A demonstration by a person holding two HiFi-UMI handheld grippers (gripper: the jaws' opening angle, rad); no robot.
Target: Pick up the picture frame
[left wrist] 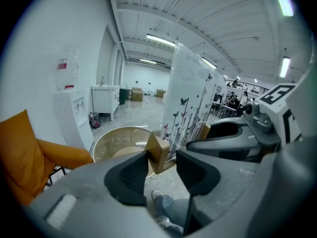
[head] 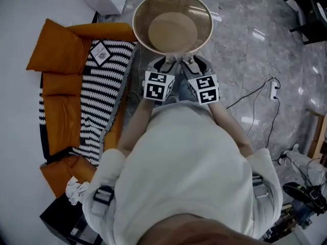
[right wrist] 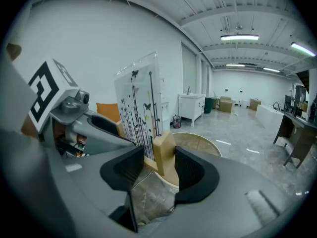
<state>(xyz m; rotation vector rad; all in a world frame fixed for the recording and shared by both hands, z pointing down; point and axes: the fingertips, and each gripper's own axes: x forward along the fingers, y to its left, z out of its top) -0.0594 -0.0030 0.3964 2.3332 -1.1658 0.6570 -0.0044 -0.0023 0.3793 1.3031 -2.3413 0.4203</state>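
The picture frame (left wrist: 190, 98) is a clear upright panel printed with butterflies and stems, standing in two pale wooden foot blocks. It is held up off the floor, above the person's shoes. My left gripper (left wrist: 161, 170) is shut on one wooden block (left wrist: 157, 152). My right gripper (right wrist: 158, 170) is shut on the other block (right wrist: 166, 155), with the panel (right wrist: 141, 100) rising just left of it. In the head view both grippers, left (head: 164, 63) and right (head: 196, 63), sit side by side at the near rim of the round table; the panel is hard to make out there.
A round glass-topped table (head: 138, 14) with a wooden rim stands just ahead. An orange sofa (head: 61, 86) with a black-and-white striped blanket (head: 104, 96) is to the left. A cable and power strip (head: 273, 88) lie on the marble floor to the right. A water dispenser (left wrist: 69, 108) stands by the wall.
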